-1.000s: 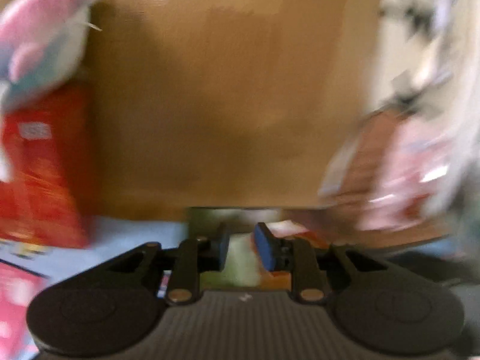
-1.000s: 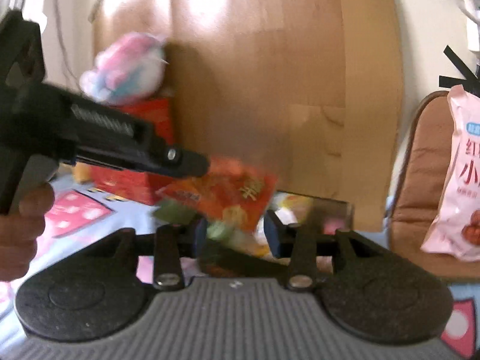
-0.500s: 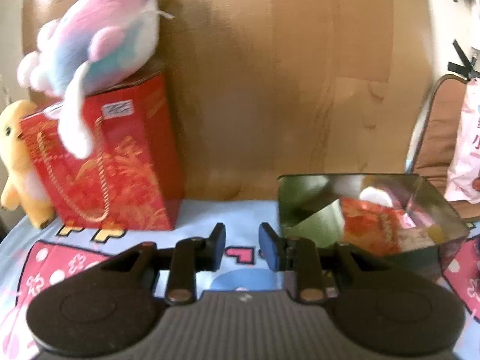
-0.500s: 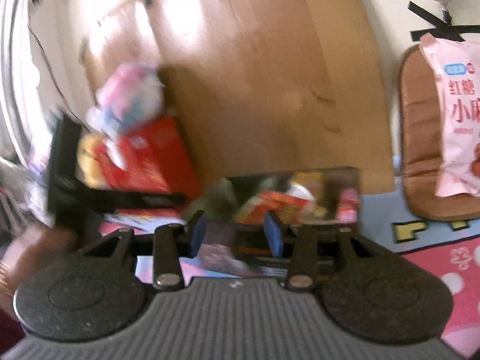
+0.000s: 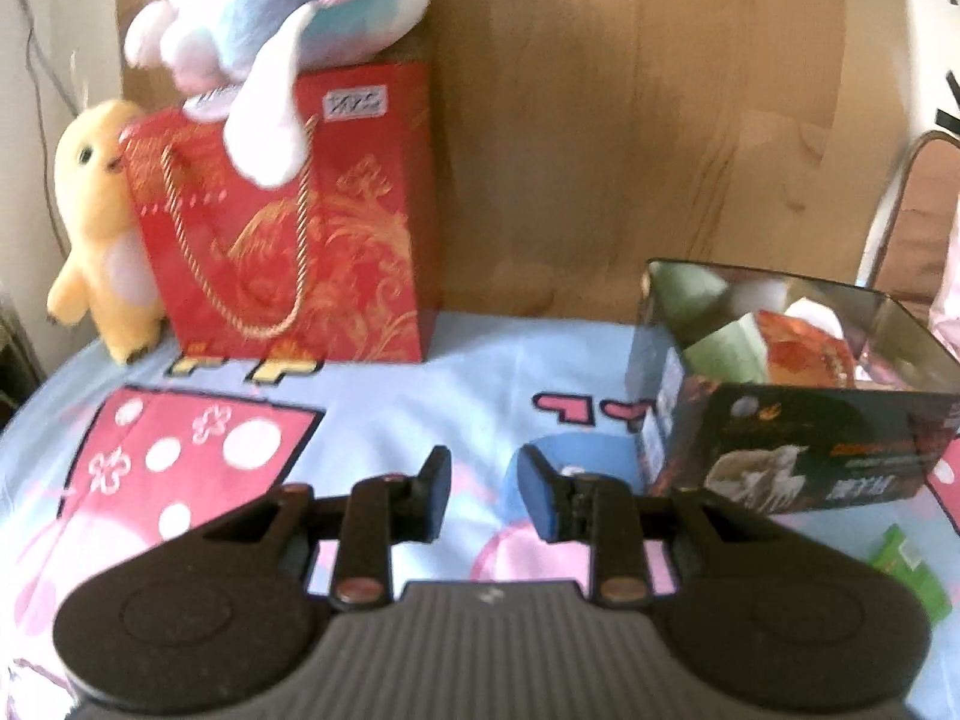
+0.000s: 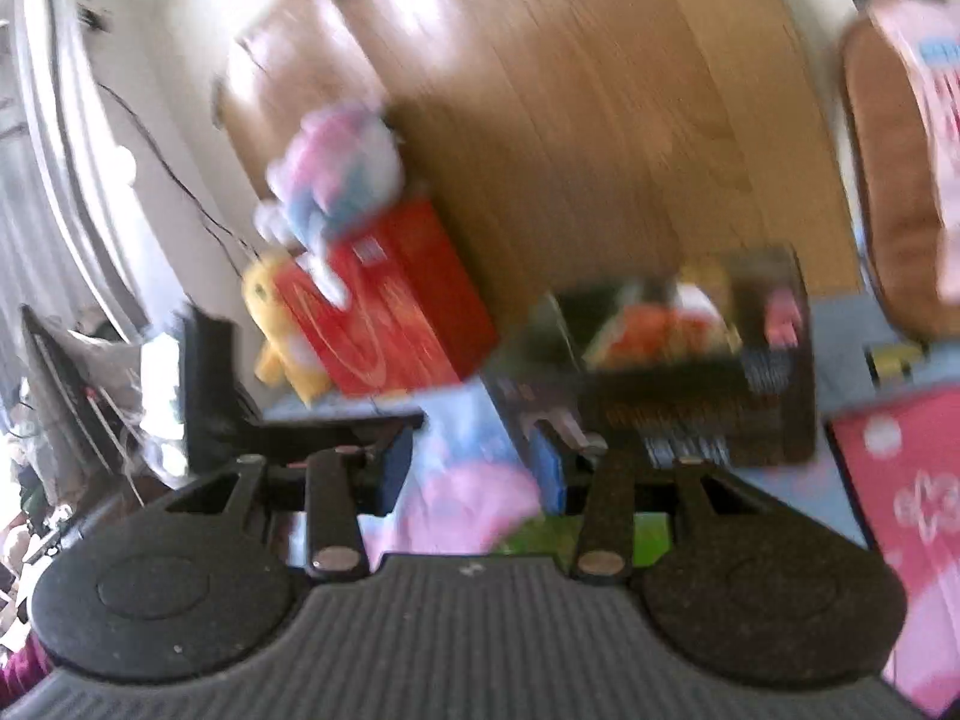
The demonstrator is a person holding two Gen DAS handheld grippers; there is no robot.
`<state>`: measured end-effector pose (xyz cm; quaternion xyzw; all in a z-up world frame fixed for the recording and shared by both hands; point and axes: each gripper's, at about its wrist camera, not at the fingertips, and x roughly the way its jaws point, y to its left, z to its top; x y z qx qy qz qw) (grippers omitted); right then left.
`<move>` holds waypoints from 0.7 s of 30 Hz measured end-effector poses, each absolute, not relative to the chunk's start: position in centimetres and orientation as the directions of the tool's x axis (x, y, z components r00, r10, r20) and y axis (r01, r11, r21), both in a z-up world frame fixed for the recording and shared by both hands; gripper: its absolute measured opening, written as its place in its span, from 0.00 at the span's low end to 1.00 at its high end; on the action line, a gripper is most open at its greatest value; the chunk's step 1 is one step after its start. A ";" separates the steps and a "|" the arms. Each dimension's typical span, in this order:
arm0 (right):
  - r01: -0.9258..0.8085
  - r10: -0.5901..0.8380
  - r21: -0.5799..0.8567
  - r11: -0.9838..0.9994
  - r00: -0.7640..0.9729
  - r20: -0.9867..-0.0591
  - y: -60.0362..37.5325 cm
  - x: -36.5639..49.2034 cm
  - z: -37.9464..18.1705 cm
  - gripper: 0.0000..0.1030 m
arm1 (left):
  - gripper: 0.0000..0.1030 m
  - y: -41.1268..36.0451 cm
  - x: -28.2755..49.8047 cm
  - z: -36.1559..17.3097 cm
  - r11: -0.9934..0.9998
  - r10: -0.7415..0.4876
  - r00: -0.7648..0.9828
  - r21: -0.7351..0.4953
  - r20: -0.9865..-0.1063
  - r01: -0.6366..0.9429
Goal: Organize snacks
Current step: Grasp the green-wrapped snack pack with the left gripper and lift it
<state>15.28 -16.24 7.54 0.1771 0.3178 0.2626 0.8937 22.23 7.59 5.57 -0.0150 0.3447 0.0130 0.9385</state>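
Between the blue pads of the left gripper (image 5: 485, 501) nothing is held; a narrow gap is kept between its jaws, and only the patterned bedsheet (image 5: 384, 420) is seen through it. The jaws of the right gripper (image 6: 471, 474) are parted wider and are likewise empty, with pink and blue cloth showing between them. Just under the right gripper's right finger a green packet (image 6: 642, 531) is seen lying flat on the sheet; what appears to be the same packet (image 5: 909, 570) lies loose near the right edge of the left view.

Beyond the left gripper, to its right, a dark open box (image 5: 810, 450) is set on the sheet. Inside it an orange-red snack bag (image 5: 804, 357) is propped against a green packet (image 5: 729, 354), with something white behind them that cannot be made out. From the right wrist the same box (image 6: 690, 414) is blurred, though orange, yellow and pink items are visible within.

Farther back on the left a red gift bag (image 5: 288, 222) with a gold cord handle stands upright. A pastel plush toy (image 5: 288, 18) is draped over its top, and a yellow plush chick (image 5: 99, 228) is pressed against its side. A wooden board (image 5: 630, 120) stands behind everything.
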 end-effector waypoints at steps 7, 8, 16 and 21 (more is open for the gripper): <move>-0.327 0.519 0.408 0.852 0.626 -0.582 -14.6 16.9 5.0 0.45 | 0.25 9.6 21.8 4.7 0.996 0.008 0.743 -0.060 -0.669 -0.065; -0.325 0.513 0.402 0.856 0.628 -0.585 -14.6 16.8 4.7 0.45 | 0.25 9.8 21.7 4.7 0.996 0.011 0.744 -0.061 -0.668 -0.069; -0.311 0.460 0.341 0.887 0.650 -0.604 -15.0 18.0 4.3 0.45 | 0.25 11.0 21.8 4.1 0.992 -0.003 0.729 -0.092 -0.684 -0.082; -0.281 0.454 0.362 0.889 0.644 -0.616 -16.0 18.5 3.7 0.45 | 0.25 11.2 21.9 3.6 0.993 -0.004 0.718 -0.089 -0.696 -0.081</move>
